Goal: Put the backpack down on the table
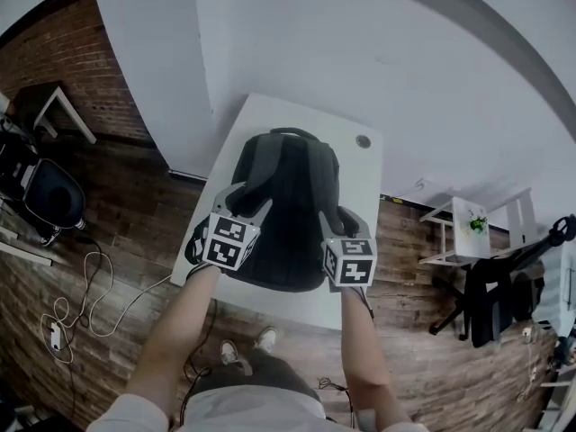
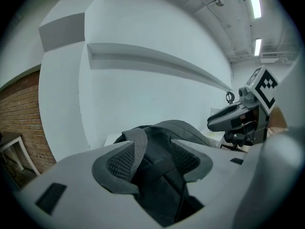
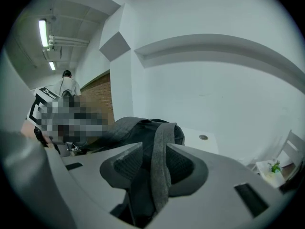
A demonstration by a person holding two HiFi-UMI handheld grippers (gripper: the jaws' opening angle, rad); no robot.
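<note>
Two grippers reach out over the near edge of the white bench [image 1: 369, 178], side by side. On the left gripper [image 2: 155, 160] the fingers [image 2: 116, 165] stand apart; a grey shoulder strap [image 2: 138, 147] of the backpack runs up between them and lies against one pad only, with a clear gap on the other side. The right gripper [image 3: 155, 168] looks much the same: fingers apart, the second strap [image 3: 161, 161] hanging between them and leaning on one pad, not pinched. Just beyond, the black backpack [image 1: 286, 196] lies flat on the bench with its strap side up, its top handle [image 1: 292, 133] pointing away toward the white wall [image 1: 297, 34]. Past the bag, near the bench's far right corner, sits a small round cable hole [image 1: 363, 140]. Farther off to the person's left, a black chair [image 1: 49, 192] stands on the wood floor [image 1: 135, 205], with a brick wall [image 1: 54, 43] behind it
</note>
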